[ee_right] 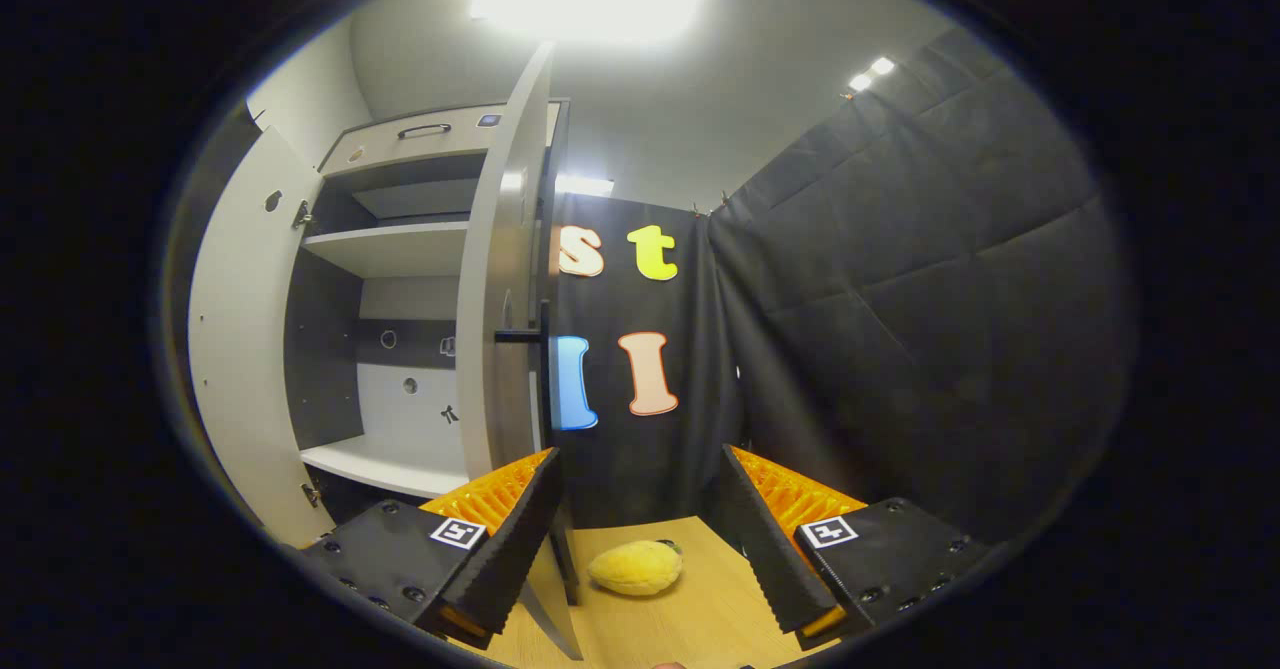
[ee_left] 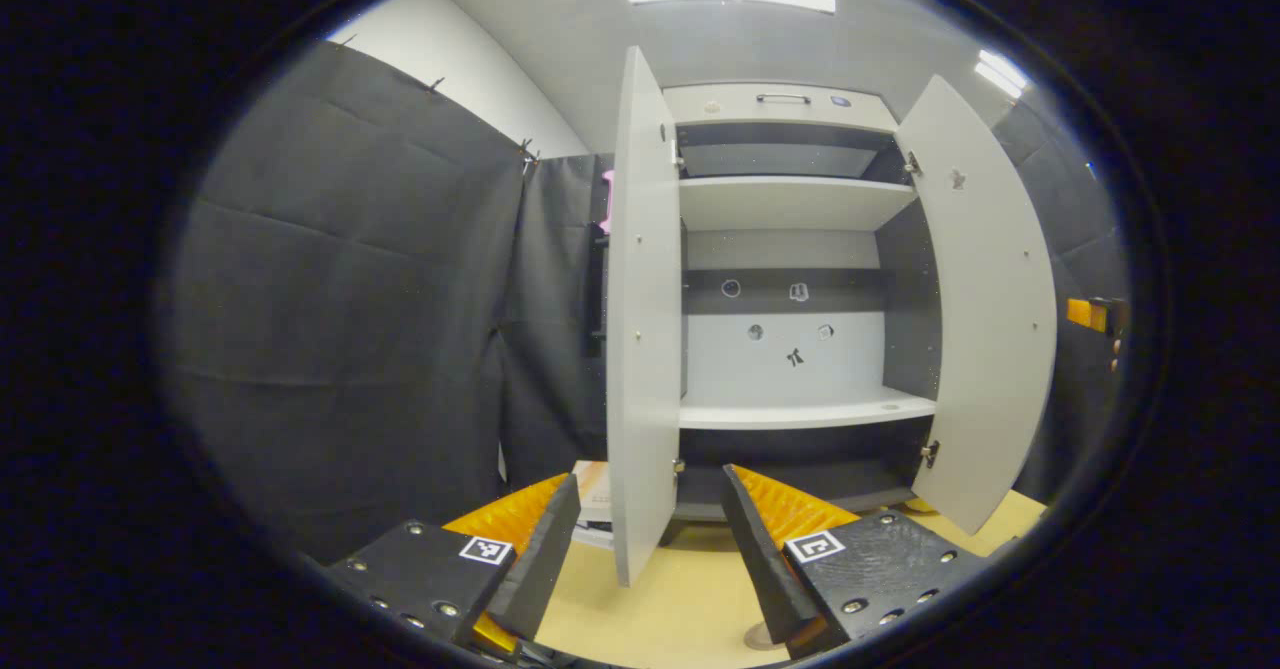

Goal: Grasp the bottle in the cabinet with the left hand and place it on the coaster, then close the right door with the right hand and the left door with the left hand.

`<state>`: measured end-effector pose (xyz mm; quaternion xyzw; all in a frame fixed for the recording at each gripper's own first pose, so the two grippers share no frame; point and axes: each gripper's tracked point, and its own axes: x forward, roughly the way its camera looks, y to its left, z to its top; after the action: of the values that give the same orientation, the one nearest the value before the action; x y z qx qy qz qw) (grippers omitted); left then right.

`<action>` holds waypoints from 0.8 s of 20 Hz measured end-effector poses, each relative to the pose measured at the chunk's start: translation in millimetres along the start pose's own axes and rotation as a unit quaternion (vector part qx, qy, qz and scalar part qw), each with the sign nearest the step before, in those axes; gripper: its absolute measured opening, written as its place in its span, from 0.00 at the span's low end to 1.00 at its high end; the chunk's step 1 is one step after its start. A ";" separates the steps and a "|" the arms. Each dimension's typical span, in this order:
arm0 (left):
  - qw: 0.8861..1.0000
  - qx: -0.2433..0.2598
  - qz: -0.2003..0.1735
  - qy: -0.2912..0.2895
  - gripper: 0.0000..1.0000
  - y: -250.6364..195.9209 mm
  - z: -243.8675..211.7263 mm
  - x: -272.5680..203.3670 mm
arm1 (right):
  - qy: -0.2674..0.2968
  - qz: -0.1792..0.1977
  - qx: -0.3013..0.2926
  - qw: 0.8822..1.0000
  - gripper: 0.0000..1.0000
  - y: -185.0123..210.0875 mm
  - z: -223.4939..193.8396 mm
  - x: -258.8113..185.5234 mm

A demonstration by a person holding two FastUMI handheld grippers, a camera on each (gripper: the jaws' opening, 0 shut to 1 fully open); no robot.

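In the left gripper view, the left claw is seen wide open at the bottom, holding nothing. The cabinet fills the middle, with the left door and right door both swung open. A round coaster lies on the desk at the bottom edge.

In the right gripper view, the right claw is wide open and empty. The right door is seen edge-on at centre left. A yellow soft toy lies on the desk between the fingers

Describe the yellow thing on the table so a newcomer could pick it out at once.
Start at the tall grey cabinet with both doors open, then drop to the light wooden tabletop by the edge of its right door. There, in front of the black cloth wall, lies a yellow lemon-shaped plush toy. It is the sole soft, rounded, bright object among flat grey panels.
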<state>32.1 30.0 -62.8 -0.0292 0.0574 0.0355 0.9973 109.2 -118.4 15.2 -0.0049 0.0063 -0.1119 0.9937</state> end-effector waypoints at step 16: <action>1.000 -0.005 0.006 -0.011 0.90 94.4 9.5 47.8 | -0.002 -0.105 -0.029 0.994 0.95 7.1 12.9 27.0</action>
<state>73.5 127.9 -64.1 -0.0336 0.0460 0.0422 0.9975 137.2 -117.4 27.7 -0.0344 0.0067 -0.2153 0.9759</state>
